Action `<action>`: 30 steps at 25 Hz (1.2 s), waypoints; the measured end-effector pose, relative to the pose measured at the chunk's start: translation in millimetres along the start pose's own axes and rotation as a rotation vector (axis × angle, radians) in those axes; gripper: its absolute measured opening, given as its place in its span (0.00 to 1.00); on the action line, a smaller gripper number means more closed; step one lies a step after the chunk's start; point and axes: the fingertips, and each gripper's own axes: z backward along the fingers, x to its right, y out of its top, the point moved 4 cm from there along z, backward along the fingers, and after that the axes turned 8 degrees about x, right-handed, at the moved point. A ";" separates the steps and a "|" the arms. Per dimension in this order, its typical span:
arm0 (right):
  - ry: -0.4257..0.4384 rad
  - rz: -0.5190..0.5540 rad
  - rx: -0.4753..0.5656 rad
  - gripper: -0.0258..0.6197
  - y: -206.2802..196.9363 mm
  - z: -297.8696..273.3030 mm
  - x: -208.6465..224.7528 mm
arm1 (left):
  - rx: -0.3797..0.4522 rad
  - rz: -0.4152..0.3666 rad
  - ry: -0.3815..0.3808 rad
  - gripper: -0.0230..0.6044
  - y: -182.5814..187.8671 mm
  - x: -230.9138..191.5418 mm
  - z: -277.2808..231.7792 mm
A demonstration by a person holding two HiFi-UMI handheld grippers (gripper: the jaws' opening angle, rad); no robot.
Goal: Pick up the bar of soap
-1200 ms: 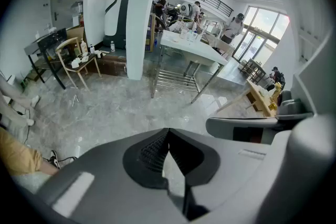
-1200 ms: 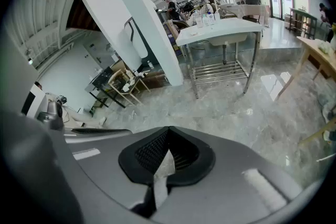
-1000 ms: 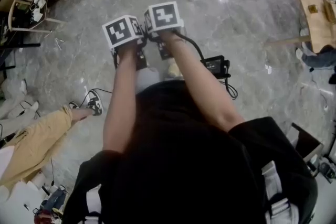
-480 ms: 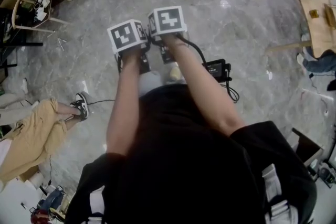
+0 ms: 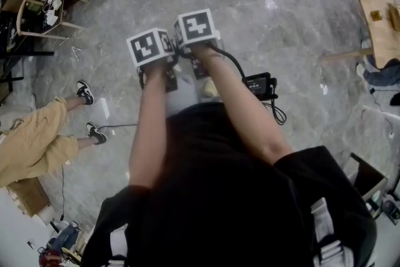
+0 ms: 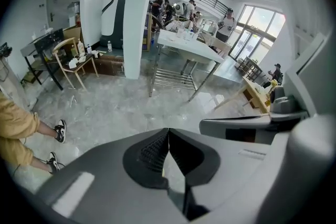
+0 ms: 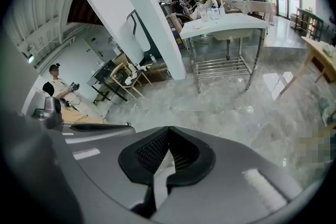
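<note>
Left gripper (image 6: 168,134) and right gripper (image 7: 168,131) side by side, well apart from steel table (image 7: 226,21). Both closed tight, nothing between jaws. Cannot make out soap on table or near it.

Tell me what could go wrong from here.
The left claw and right claw are both shut and empty, and no soap is in view; they must open before any grab.
The black box and its cable lie on the floor close by: a likely trip hazard.
A person in tan trousers is near on the left and might get bumped.
</note>
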 end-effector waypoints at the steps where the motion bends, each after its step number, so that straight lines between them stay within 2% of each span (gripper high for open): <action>1: -0.005 0.001 0.003 0.06 0.7 -0.6 0.0 | 0.000 0.001 -0.009 0.03 1.1 -0.1 -1.0; 4: -0.009 -0.021 0.015 0.06 4.2 -3.3 0.6 | 0.013 -0.007 -0.016 0.04 7.6 -0.9 -3.9; 7: -0.021 -0.024 0.021 0.06 8.2 -7.0 4.9 | 0.025 -0.038 0.014 0.03 14.2 -2.3 -7.3; 13: 0.023 -0.066 0.042 0.06 26.8 -23.6 10.3 | 0.013 -0.048 0.007 0.04 34.9 -1.1 -27.8; 17: -0.031 -0.077 0.012 0.06 41.7 -42.5 21.0 | 0.000 -0.052 -0.009 0.04 53.8 -7.1 -47.2; 26: -0.075 -0.104 0.011 0.06 105.1 -97.1 31.6 | -0.049 -0.049 -0.071 0.07 118.0 -16.2 -96.1; 30: -0.113 -0.105 0.013 0.06 130.3 -121.8 37.0 | -0.068 -0.058 -0.050 0.07 142.5 -35.7 -125.2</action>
